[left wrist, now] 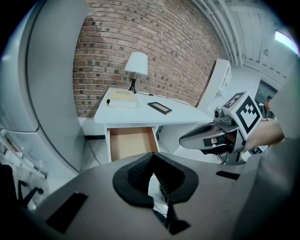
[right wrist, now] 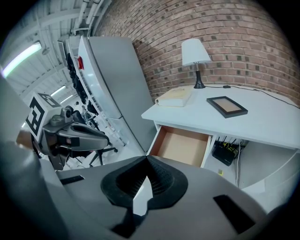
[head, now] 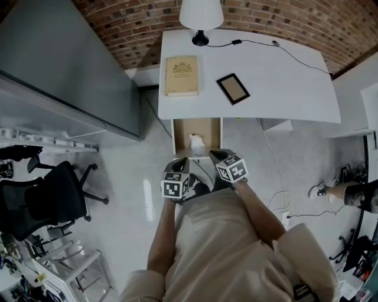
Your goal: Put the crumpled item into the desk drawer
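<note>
A white crumpled item [head: 196,142] lies inside the open desk drawer [head: 211,127], near its front panel. In both gripper views the drawer [left wrist: 130,143] [right wrist: 183,145] shows only its brown floor, and the item is hidden. My left gripper [head: 182,160] [left wrist: 152,157] hovers just in front of the drawer's left corner, its jaws shut with nothing between them. My right gripper [head: 216,155] [right wrist: 147,159] hangs beside it at the drawer's right corner, also shut and holding nothing.
On the white desk [head: 283,82] stand a lamp [head: 201,15], a tan book [head: 181,75] and a dark picture frame [head: 233,88]. A grey cabinet [head: 65,65] stands to the left, and an office chair [head: 47,194] beyond it. Cables [head: 277,194] run over the floor on the right.
</note>
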`<act>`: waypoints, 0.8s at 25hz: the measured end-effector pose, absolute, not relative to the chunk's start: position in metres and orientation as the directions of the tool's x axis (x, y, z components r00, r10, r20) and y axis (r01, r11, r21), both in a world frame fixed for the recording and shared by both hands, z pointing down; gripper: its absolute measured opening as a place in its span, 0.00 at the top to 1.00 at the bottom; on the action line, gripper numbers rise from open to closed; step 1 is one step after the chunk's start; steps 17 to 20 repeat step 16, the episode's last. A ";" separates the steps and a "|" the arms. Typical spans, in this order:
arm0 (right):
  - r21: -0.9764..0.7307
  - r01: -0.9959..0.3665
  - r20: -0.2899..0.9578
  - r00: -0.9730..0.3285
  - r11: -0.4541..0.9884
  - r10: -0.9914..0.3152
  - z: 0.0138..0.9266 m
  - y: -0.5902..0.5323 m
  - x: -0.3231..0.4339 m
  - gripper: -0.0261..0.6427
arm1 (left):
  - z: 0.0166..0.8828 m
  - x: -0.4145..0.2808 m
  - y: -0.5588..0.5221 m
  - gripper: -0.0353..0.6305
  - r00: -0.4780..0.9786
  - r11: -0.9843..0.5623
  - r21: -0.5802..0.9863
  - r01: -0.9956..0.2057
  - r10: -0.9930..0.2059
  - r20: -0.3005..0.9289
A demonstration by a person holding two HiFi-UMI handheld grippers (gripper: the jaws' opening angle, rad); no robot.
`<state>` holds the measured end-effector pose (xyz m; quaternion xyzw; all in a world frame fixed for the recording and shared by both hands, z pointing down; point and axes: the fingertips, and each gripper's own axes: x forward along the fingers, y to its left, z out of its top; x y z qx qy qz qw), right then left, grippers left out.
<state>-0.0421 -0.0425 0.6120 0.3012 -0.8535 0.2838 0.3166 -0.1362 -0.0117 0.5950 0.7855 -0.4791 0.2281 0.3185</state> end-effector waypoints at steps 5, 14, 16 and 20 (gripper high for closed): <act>-0.298 -0.689 0.720 -0.617 0.660 -0.319 0.616 -0.039 -0.039 0.92 | 0.594 -0.133 -0.011 0.92 0.433 -0.340 0.274 -0.900 -0.610 0.663; -0.296 -0.681 0.716 -0.622 0.669 -0.316 0.616 -0.038 -0.038 0.92 | 0.595 -0.131 -0.009 0.92 0.429 -0.333 0.275 -0.902 -0.613 0.663; -0.297 -0.678 0.712 -0.627 0.673 -0.317 0.615 -0.038 -0.038 0.92 | 0.597 -0.130 -0.009 0.92 0.427 -0.333 0.274 -0.902 -0.611 0.666; -0.297 -0.678 0.712 -0.627 0.673 -0.317 0.615 -0.038 -0.038 0.92 | 0.597 -0.130 -0.009 0.92 0.427 -0.333 0.274 -0.902 -0.611 0.666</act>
